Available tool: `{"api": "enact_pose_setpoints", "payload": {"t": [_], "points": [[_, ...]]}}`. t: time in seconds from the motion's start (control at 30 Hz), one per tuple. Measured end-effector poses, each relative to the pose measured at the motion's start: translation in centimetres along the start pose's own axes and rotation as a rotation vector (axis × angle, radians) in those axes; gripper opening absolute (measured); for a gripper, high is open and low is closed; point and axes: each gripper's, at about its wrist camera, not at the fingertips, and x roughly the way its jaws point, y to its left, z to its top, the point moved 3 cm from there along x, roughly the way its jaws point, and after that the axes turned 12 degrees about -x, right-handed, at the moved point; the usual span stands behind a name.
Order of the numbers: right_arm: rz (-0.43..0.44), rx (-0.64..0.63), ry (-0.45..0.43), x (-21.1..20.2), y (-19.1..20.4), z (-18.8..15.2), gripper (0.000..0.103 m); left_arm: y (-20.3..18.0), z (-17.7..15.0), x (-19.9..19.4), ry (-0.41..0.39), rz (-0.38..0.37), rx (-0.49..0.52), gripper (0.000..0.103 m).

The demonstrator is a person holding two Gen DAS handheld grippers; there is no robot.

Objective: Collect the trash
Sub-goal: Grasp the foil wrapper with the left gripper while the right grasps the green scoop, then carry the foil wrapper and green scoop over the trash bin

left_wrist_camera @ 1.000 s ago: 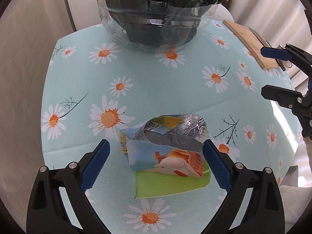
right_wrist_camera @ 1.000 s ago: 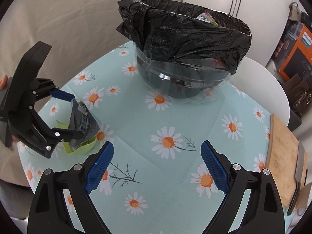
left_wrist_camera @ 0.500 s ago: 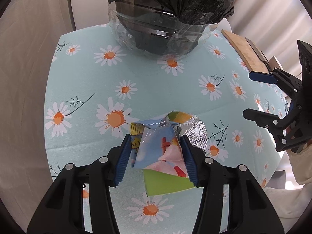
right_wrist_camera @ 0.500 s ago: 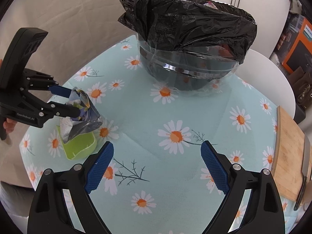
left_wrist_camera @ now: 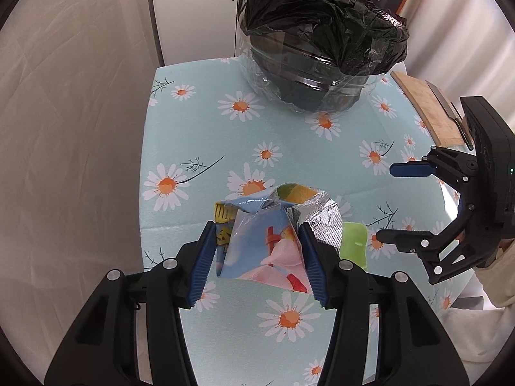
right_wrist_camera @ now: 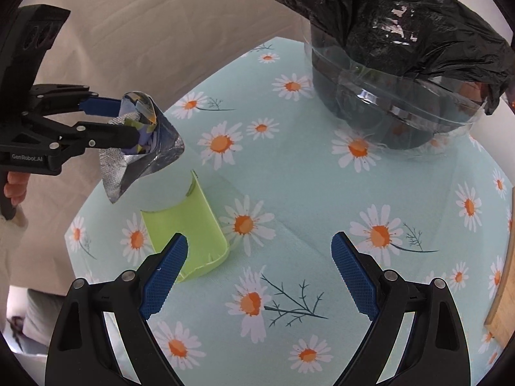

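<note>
My left gripper [left_wrist_camera: 257,251] is shut on a crumpled foil snack wrapper [left_wrist_camera: 264,238], blue and pink outside, silver inside, and holds it above the table. The right wrist view shows the wrapper [right_wrist_camera: 145,148] hanging from the left gripper [right_wrist_camera: 125,122] at the left. A curved lime-green plastic piece [right_wrist_camera: 190,228] lies on the daisy tablecloth below it, partly hidden in the left wrist view [left_wrist_camera: 354,244]. My right gripper [right_wrist_camera: 260,276] is open and empty, just right of the green piece. The bin with a black bag [left_wrist_camera: 322,41] stands at the table's far side.
A wooden cutting board [left_wrist_camera: 431,112] with a knife lies at the right edge of the table [left_wrist_camera: 199,122]. The bin also shows in the right wrist view [right_wrist_camera: 402,64]. Beige curtain hangs left of the table. An orange box stands behind the bin.
My left gripper closed on the wrapper and lifted it off the green piece. My right gripper moved closer and left toward the green piece, staying open.
</note>
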Motion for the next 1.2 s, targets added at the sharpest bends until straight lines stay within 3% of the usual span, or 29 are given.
{"api": "enact_pose_setpoints", "payload": {"t": [0.07, 0.13, 0.17, 0.2, 0.27, 0.47, 0.63, 0.87, 1.2], "points": [[0.025, 0.004, 0.019, 1.2, 0.5, 0.3, 0.084, 0.8, -0.6, -0.5, -0.003, 0.007, -0.018, 0.053], [0.037, -0.009, 0.040, 2.3, 1.1, 0.6, 0.072, 1.6, -1.1, -0.9, -0.006, 0.025, -0.035, 0.053], [0.035, -0.018, 0.050, 2.9, 1.4, 0.7, 0.048, 2.0, -1.4, -1.1, -0.007, 0.031, -0.046, 0.053], [0.029, -0.028, 0.070, 3.4, 1.8, 0.7, 0.009, 2.4, -1.6, -1.3, -0.008, 0.033, -0.059, 0.053], [0.020, -0.038, 0.100, 4.0, 2.2, 0.4, 0.003, 3.0, -2.0, -1.7, -0.009, 0.038, -0.073, 0.053], [-0.004, -0.041, 0.082, 1.1, 1.4, -0.2, 0.002, 2.6, -2.3, -2.5, -0.013, 0.059, -0.055, 0.053], [-0.027, 0.009, -0.001, -3.5, -0.4, -1.3, 0.002, 0.5, -1.9, -2.8, -0.017, 0.036, -0.015, 0.053], [-0.182, 0.035, -0.072, -9.5, -1.8, -2.6, 0.002, -3.8, -1.5, -4.6, -0.069, 0.002, 0.086, 0.053], [-0.354, 0.084, -0.173, -17.2, -3.2, -5.0, 0.002, -8.4, -0.1, -7.7, -0.137, -0.038, 0.133, 0.053]]}}
